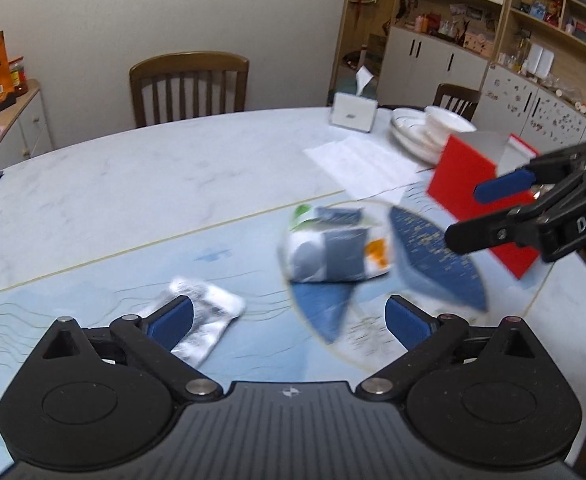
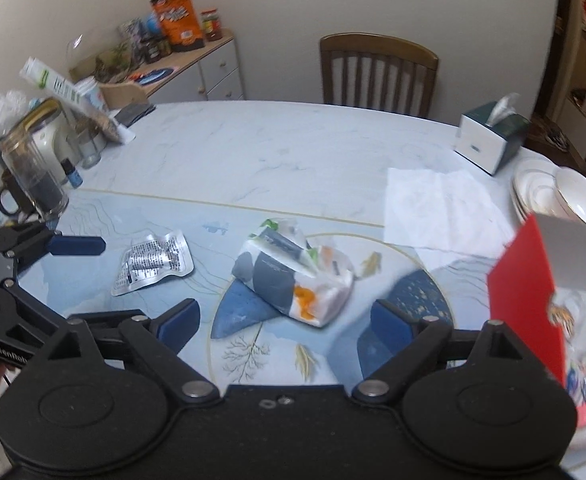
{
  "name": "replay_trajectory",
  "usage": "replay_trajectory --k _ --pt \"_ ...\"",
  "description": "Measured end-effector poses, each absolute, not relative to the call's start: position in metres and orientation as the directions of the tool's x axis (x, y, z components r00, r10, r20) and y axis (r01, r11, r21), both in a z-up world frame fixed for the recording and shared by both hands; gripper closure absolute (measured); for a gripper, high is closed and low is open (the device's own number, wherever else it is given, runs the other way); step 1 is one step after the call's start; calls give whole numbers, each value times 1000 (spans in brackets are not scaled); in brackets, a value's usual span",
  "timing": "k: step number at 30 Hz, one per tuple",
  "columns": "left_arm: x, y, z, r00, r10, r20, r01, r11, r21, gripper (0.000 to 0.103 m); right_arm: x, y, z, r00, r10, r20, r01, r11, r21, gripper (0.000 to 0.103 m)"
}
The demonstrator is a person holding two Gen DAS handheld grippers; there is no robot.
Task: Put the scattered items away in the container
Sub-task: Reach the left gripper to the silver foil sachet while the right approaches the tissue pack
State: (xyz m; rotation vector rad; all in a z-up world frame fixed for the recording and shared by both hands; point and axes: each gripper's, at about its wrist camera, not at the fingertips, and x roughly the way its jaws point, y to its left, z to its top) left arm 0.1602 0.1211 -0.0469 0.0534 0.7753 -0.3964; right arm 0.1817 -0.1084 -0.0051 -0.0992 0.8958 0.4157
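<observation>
Looking along your left gripper, jaws spread wide and empty, you have the crinkly silver foil pouch at 10 o'clock, partly under the left finger, its long axis running toward 1 o'clock. The soft white printed packet sits at 12, the red box at 2.

From your right gripper, also wide and empty, the packet lies dead ahead and nearer; the pouch is at 10, the box at 3.
</observation>
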Motion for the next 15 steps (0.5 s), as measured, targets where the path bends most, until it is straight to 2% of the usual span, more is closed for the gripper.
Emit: replay_trajectory --k 15 --pt "197 170 -87 616 -308 -725 423 906 -25 0 239 -74 -37 496 316 -808 -516 857 18 10"
